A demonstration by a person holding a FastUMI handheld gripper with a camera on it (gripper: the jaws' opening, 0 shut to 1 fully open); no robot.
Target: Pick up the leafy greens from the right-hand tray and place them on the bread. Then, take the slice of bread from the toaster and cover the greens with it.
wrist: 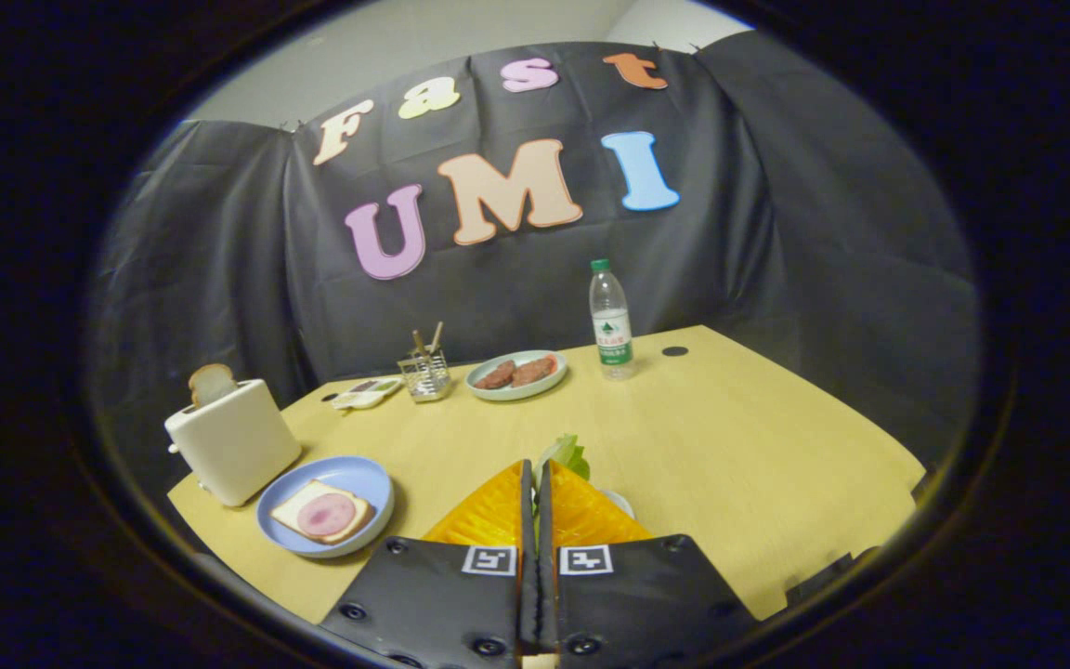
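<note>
The hand-held gripper is seen with its two fingers drawn almost together, only a thin slit being left between them; the leafy greens are seen rising just past the fingertips, and a pale sliver can be made out in the slit, so the greens appear to be pinched between the fingers, though the actual contact is hidden by the fingers themselves; a pale rim of the right-hand tray is glimpsed just right of the fingers, below the greens; taking the blue plate as the landmark, it is set on the bench just to the left of the fingers, and a slice of bread topped with a round pink slice of meat is laid on it; the white toaster is placed touching or nearly touching the plate's far left side, with a second bread slice standing upright in its slot; well beyond the plate, toward the cloth wall, a small flat white dish, a clear holder with sticks, a pale green plate carrying brown patties and a water bottle with a green cap are lined up from left to right.
</note>
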